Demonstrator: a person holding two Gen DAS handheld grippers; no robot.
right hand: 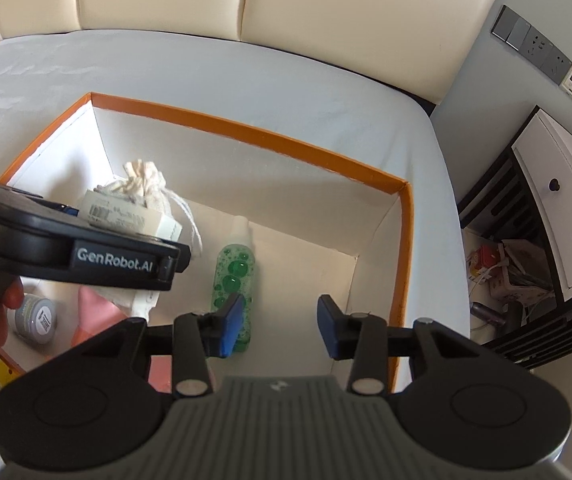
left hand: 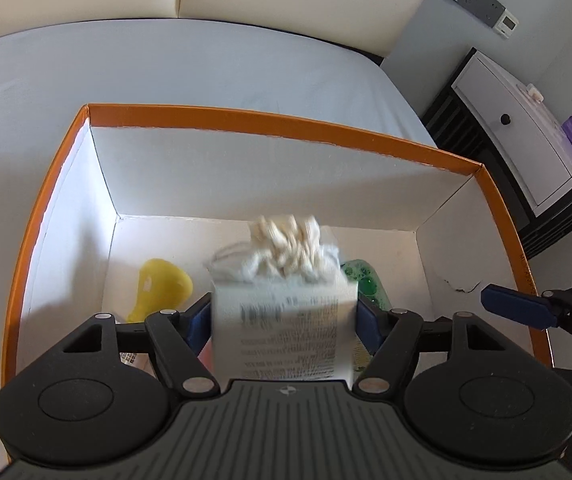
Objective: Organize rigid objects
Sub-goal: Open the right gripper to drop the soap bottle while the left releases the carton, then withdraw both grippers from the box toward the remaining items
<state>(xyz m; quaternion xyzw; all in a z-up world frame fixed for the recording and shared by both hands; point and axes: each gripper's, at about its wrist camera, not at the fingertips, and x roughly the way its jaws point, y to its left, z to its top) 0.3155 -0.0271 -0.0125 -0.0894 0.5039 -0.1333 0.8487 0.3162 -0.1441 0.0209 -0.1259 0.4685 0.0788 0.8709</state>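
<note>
While hovering over the orange-rimmed box (left hand: 281, 122) on the bed (left hand: 165, 68), left gripper (left hand: 283, 316) clamps white carton (left hand: 283, 328); right gripper (right hand: 279, 326) fingers parted, empty, above green bottle (right hand: 234, 268).

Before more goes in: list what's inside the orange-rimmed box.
Inside the orange-rimmed box: a green bubble bottle, yellow item, grey jar, pink object. The left hand-held gripper holds a printed carton with a cloth pouch, hiding whatever lies beneath.

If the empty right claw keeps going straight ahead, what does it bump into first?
Probably the box's bare white floor, just right of the green bottle. The right gripper stands open with nothing between its pads, though depth is hard to judge.
</note>
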